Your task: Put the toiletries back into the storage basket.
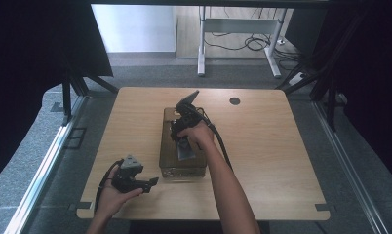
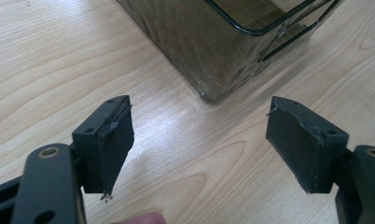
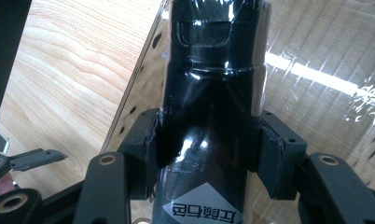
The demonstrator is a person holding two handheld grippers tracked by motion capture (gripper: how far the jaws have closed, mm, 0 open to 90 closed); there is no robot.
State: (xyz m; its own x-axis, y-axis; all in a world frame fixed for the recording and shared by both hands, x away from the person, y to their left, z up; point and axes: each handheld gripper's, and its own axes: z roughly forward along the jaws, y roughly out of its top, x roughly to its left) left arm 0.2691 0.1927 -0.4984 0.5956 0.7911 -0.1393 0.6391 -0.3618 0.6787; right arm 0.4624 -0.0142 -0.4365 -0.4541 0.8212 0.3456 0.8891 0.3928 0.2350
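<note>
Item: glossy black cylindrical bottle in clear shrink film [image 3: 209,116], white label. Location: inside smoky transparent plastic bin with black wire rim [image 1: 166,146], mid light wooden desk [image 1: 272,146].
Right gripper [image 3: 206,140]: fingers clamped on bottle body, both sides.
Left gripper [image 2: 199,144]: fingers spread wide, empty, low over desk near bin corner.
Handling advice: keep grip square, move bottle straight, avoid bin walls; film likely slippery.

Left gripper [image 1: 152,183] rests at seven o'clock, jaws wide apart; right gripper [image 1: 183,146], mid-table, is clamped, pointing toward six.
</note>
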